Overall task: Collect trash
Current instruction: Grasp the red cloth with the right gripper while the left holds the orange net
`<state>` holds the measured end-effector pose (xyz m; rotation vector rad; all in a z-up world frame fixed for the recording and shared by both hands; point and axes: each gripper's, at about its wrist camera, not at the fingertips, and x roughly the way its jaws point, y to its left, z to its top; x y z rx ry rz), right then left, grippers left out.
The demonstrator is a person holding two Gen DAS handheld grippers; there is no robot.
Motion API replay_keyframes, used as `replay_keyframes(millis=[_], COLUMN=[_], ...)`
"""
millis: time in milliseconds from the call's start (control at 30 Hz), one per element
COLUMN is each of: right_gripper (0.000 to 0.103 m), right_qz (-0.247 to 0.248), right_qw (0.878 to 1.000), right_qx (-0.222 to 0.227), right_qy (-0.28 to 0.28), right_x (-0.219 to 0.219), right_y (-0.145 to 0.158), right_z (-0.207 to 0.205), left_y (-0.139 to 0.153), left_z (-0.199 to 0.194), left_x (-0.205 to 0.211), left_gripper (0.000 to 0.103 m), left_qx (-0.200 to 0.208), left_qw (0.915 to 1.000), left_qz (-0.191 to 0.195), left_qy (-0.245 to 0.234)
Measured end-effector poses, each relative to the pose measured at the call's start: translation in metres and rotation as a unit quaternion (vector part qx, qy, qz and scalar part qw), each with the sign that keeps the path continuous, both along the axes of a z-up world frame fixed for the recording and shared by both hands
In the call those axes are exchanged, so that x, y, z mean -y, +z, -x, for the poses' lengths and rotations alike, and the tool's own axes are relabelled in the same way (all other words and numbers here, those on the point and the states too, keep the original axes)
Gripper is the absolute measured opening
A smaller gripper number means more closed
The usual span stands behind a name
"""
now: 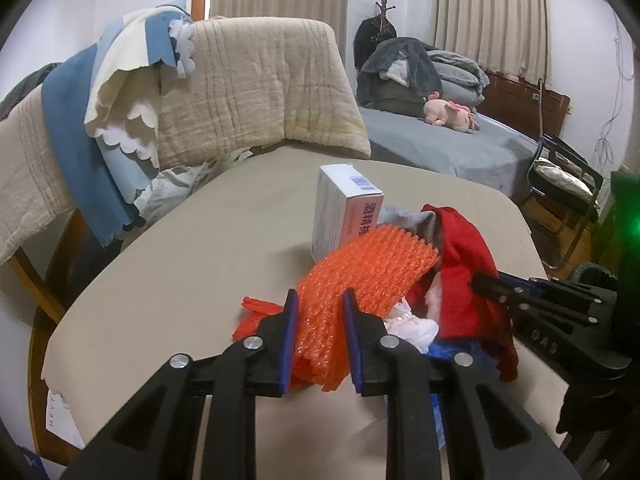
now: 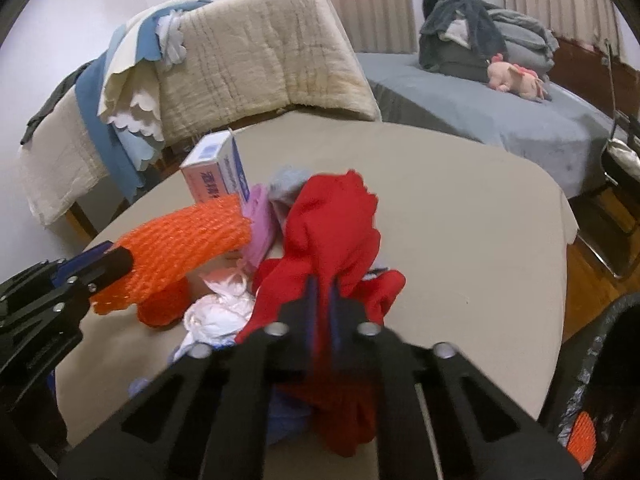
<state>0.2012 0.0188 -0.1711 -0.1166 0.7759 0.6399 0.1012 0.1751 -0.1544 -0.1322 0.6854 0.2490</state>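
My left gripper (image 1: pixel 320 300) is shut on an orange bubble-wrap sheet (image 1: pixel 360 272), held above the beige table (image 1: pixel 200 248); it also shows in the right wrist view (image 2: pixel 188 244). My right gripper (image 2: pixel 324 280) is shut on a red cloth (image 2: pixel 332 216), which also shows in the left wrist view (image 1: pixel 460 264). A crumpled white tissue (image 2: pixel 220 308) and a pink piece (image 2: pixel 260 224) lie between them. A white and pink box (image 1: pixel 344 212) stands upright behind the pile.
A chair draped with a beige quilt (image 1: pixel 260 80) and blue-white cloth (image 1: pixel 112 128) stands behind the table. A black trash bag (image 2: pixel 600 392) with an orange piece inside sits at lower right. A grey bed (image 2: pixel 500 112) lies beyond.
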Motion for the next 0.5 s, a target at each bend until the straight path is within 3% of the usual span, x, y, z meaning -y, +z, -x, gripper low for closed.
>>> replay_keyframes(millis=[500], right_gripper=[0.002], right_qz=[-0.052], right_qw=[0.997], right_qx=[0.052], right_qy=[0.010], right_x=[0.025], right_y=[0.067], right_z=[0.016], left_y=[0.031], left_z=[0.007], left_x=[0.015], left_gripper=[0.019], left_qx=[0.037], left_qw=[0.9992], left_qz=[-0.006], left_qy=[-0.013])
